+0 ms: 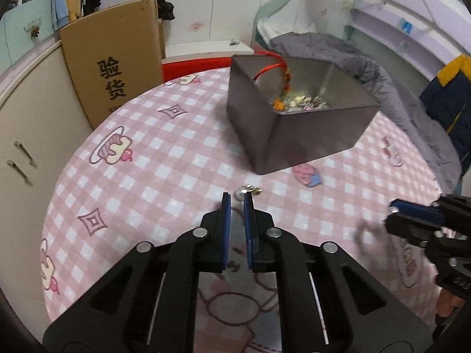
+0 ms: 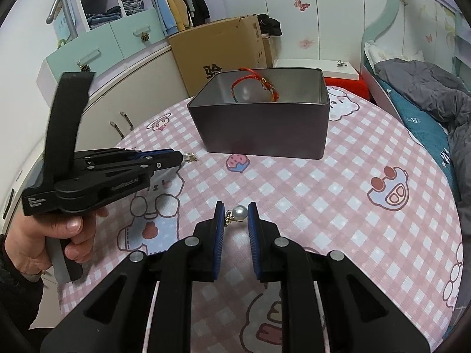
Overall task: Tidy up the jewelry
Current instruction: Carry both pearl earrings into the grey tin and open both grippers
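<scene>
two pearl earrings on the checked cloth, tin ahead of me.
my left gripper (image 1: 238, 206) narrow, earring (image 1: 246, 191) at its tips; my right gripper (image 2: 235, 216) narrow, jaws flanking pearl earring (image 2: 238, 213), grip uncertain; tin (image 2: 262, 126) beyond.

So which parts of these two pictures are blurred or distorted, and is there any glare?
Left wrist view: the right claw at the edge is smeared by motion, the tin a little soft, and its inner wall shines. Right wrist view: sharper; the tin and pearl earring are clear, and the left claw only slightly blurred. Both bend straight lines near the rim.
</scene>
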Motion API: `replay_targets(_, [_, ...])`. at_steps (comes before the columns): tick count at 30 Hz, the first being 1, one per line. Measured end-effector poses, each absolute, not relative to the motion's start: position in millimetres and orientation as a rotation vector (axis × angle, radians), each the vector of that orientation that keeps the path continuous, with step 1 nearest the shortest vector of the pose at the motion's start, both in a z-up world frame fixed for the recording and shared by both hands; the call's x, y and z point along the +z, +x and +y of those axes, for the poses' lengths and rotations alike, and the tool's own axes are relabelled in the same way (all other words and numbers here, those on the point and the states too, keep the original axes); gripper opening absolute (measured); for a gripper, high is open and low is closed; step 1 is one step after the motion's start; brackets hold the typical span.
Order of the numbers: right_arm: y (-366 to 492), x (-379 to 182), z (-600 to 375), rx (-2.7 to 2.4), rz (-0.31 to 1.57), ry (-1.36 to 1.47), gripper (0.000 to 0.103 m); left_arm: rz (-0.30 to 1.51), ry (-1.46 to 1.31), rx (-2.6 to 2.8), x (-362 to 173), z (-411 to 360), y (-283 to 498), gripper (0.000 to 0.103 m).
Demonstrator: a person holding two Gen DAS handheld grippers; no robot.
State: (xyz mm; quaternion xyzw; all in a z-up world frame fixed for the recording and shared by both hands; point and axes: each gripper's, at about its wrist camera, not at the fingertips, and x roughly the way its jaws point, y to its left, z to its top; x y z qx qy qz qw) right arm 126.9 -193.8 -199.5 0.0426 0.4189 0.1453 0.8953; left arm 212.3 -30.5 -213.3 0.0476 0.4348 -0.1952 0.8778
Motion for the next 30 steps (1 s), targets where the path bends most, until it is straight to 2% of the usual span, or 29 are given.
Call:
replay_targets(1, [126, -199, -194, 0.300, 0.869, 0.087, 0.015, 0.910, 0.119, -0.406, -215, -32, 213, 0.018])
replay_targets(2, [127, -199, -194, 0.301, 0.869, 0.087, 0.015, 0.910, 0.133, -0.402, -215, -33, 214, 0.042])
replay_targets(3, [127, -200, -194, 0.301, 0.869, 0.089, 0.015, 0.897, 0.142, -0.395, -213, -34, 214, 0.077])
replay_targets(4, [127, -200, -194, 0.301, 0.869, 0.091, 0.015, 0.868, 0.143, -0.372, -211, -34, 213, 0.084])
replay_targets(5, [126, -199, -194, 0.300, 0.868, 0.092, 0.015, 0.861, 0.140, -0.367, -210, -33, 214, 0.084])
replay_targets(8, [125, -199, -196, 0.299, 0.869, 0.091, 0.015, 0.877, 0.144, -0.378, -216, -37, 221, 0.084])
replay_targets(11, [124, -199, -197, 0.299, 0.870, 0.094, 0.015, 0.906, 0.158, -0.396, -223, -41, 228, 0.071])
replay_targets(12, [125, -199, -196, 0.299, 0.871, 0.094, 0.015, 0.902, 0.164, -0.408, -221, -42, 228, 0.056])
replay_targets(13, [125, -199, -196, 0.297, 0.871, 0.094, 0.015, 0.901, 0.163, -0.421, -220, -43, 228, 0.050])
replay_targets(15, [125, -199, -196, 0.296, 0.871, 0.094, 0.015, 0.907, 0.137, -0.441, -219, -41, 231, 0.023])
replay_targets(16, [125, -198, -196, 0.296, 0.868, 0.093, 0.015, 0.915, 0.108, -0.460, -218, -39, 231, 0.018])
replay_targets(25, [127, -182, -194, 0.307, 0.840, 0.074, 0.015, 0.886, 0.064, -0.493, -203, -24, 211, 0.018])
replay_targets(30, [133, -150, -198, 0.324, 0.776, 0.054, 0.015, 0.785, 0.034, -0.500, -151, -13, 199, 0.018])
